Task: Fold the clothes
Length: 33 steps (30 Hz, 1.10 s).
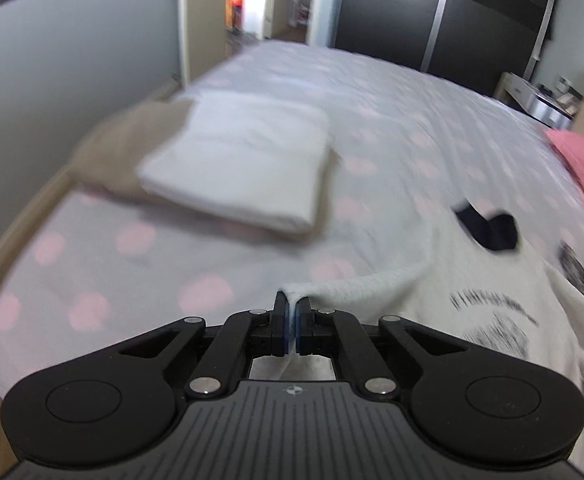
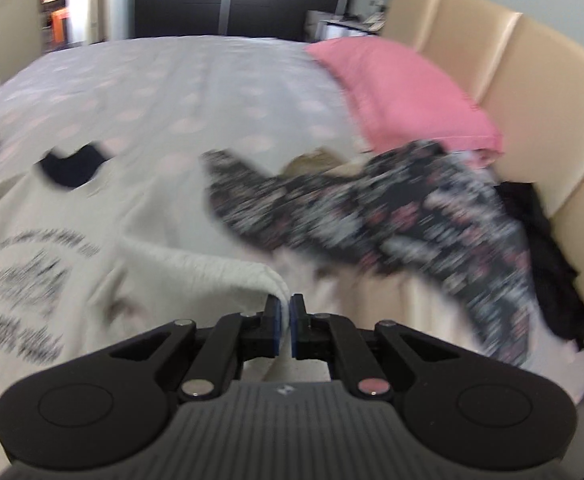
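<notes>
A cream sweatshirt (image 1: 472, 292) with black print and a dark neck opening lies spread on the bed; it also shows in the right wrist view (image 2: 71, 240). My left gripper (image 1: 292, 308) is shut on a ribbed edge of the sweatshirt, which stretches off to the right. My right gripper (image 2: 285, 308) is shut on another ribbed edge of the same sweatshirt (image 2: 227, 268), which runs off to the left. Both views are blurred by motion.
A folded white garment (image 1: 243, 164) lies on a beige one (image 1: 119, 148) at the bed's left. A pink pillow (image 2: 404, 92), a dark floral garment (image 2: 372, 216) and black clothes (image 2: 548, 264) lie by the beige headboard (image 2: 532, 80). The polka-dot bedspread (image 1: 372, 120) covers the bed.
</notes>
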### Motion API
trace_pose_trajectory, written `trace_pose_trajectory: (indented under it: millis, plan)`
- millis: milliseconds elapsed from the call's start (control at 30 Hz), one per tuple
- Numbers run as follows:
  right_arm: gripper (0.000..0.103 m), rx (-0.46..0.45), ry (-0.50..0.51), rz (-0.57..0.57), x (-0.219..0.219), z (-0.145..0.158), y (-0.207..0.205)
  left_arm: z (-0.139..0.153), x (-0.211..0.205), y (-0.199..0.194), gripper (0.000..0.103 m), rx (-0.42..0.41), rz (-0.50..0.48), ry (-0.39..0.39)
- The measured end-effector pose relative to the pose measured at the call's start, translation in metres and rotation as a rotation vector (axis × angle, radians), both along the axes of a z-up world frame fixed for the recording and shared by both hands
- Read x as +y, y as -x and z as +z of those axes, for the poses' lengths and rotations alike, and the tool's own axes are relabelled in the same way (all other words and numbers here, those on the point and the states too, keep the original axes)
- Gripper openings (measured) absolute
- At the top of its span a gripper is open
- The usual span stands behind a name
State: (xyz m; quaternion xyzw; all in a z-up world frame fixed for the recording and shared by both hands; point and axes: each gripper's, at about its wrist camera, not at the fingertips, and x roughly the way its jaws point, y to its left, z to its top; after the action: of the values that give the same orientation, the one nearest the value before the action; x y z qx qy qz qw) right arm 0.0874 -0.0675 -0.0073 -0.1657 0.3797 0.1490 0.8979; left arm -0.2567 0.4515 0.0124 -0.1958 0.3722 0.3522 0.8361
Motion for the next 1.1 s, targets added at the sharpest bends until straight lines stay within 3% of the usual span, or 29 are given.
trace_pose_trajectory:
  millis: [100,233,400,600,733,800,867,933,1000,1100]
  plan:
    - [0.005,-0.019,0.018,-0.096,-0.015,0.010,-0.046,0.005,0.035,-0.002,0.001,-0.001,0.069,-0.011]
    - [0.005,-0.023,0.062,-0.212,-0.036,0.008,-0.104,-0.004,0.087,-0.005,0.001,0.060,0.173,-0.026]
    - [0.005,0.010,0.098,-0.301,-0.048,-0.016,-0.159,-0.049,0.138,-0.023,0.001,0.205,0.261,-0.031]
    - [0.005,0.001,0.186,-0.324,-0.043,-0.050,-0.191,-0.095,0.166,-0.043,0.001,0.304,0.319,-0.086]
    - [0.006,-0.005,0.206,-0.310,-0.042,-0.053,-0.194,-0.113,0.167,-0.050,0.002,0.346,0.305,-0.096]
    - [0.007,-0.017,0.213,-0.294,-0.042,-0.050,-0.189,-0.116,0.164,-0.052,0.006,0.364,0.279,-0.112]
    - [0.012,-0.033,0.220,-0.276,-0.042,-0.047,-0.184,-0.119,0.160,-0.053,0.014,0.381,0.255,-0.128]
    - [0.034,-0.056,0.226,-0.260,-0.041,-0.042,-0.177,-0.111,0.149,-0.050,0.026,0.370,0.240,-0.154]
    - [0.042,-0.107,0.219,-0.245,-0.040,-0.034,-0.166,-0.099,0.132,-0.045,0.038,0.338,0.226,-0.185]
    - [0.050,-0.171,0.182,-0.213,-0.036,-0.020,-0.141,-0.080,0.102,-0.044,0.042,0.295,0.164,-0.205]
